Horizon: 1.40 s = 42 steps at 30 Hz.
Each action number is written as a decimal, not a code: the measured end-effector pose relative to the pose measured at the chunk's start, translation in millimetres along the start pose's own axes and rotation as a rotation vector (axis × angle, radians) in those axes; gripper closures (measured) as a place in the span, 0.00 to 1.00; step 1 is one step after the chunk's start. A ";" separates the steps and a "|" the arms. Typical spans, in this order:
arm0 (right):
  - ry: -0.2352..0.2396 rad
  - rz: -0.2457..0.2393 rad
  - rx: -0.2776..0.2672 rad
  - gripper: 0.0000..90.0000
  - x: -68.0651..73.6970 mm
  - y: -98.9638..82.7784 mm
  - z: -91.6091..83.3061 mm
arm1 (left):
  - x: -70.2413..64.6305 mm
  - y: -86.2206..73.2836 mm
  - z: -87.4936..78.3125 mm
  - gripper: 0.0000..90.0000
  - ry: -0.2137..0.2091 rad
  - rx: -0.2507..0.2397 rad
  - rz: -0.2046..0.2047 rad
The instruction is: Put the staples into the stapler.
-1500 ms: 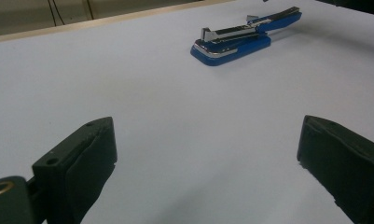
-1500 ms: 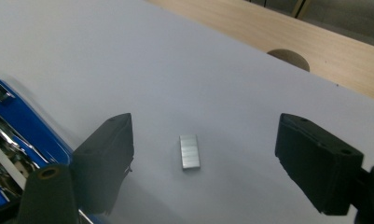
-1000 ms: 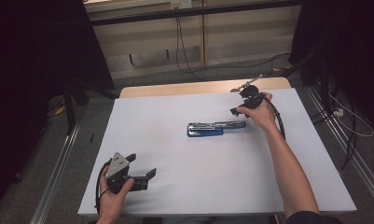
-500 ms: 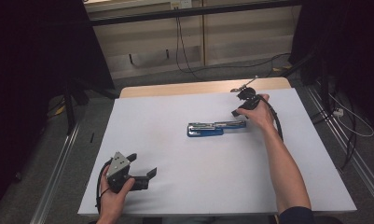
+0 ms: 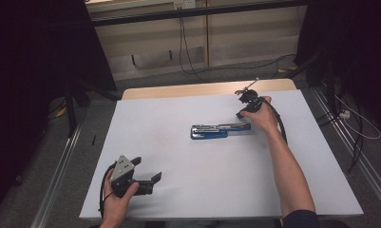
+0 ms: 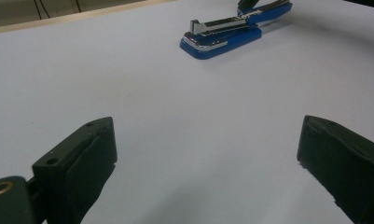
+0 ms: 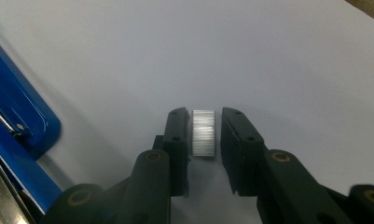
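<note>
Right tool [image 7: 204, 135] pinching staple strip [image 7: 204, 132], jaws just closing on it
Strip sits on white tabletop [image 5: 178, 156] just at 3 o'clock of open blue stapler [image 5: 220, 130]; left tool [image 5: 145, 173] at 7 o'clock, jaws spread, holding nothing

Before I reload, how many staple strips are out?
1: a staple strip sits between the right gripper's jaws, which have just been closing, on the table beside the open stapler. Others may be hidden.
</note>
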State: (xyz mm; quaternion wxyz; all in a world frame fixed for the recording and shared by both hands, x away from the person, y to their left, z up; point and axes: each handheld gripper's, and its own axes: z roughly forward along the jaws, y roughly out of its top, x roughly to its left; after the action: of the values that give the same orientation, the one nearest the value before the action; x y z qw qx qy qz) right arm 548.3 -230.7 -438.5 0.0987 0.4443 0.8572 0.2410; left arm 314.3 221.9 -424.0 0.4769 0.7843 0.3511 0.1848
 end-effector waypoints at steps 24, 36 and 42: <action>0.012 -0.006 0.018 0.88 -1.0 1.8 -1.1 | 3.0 -0.6 0.2 0.05 0.006 -0.001 -0.002; 0.034 0.006 -0.042 0.88 -3.2 -4.6 -14.2 | 4.1 -0.7 0.9 0.05 0.012 0.004 -0.012; 0.037 -0.005 -0.066 0.88 -0.1 -6.5 -17.7 | 4.0 -0.3 1.3 0.05 0.013 0.001 -0.014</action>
State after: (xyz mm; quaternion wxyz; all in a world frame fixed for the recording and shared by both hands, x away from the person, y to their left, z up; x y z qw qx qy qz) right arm 536.8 -239.8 -426.5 0.0982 0.4342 0.8515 0.2770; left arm 317.8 224.1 -425.0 0.4754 0.7809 0.3596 0.1866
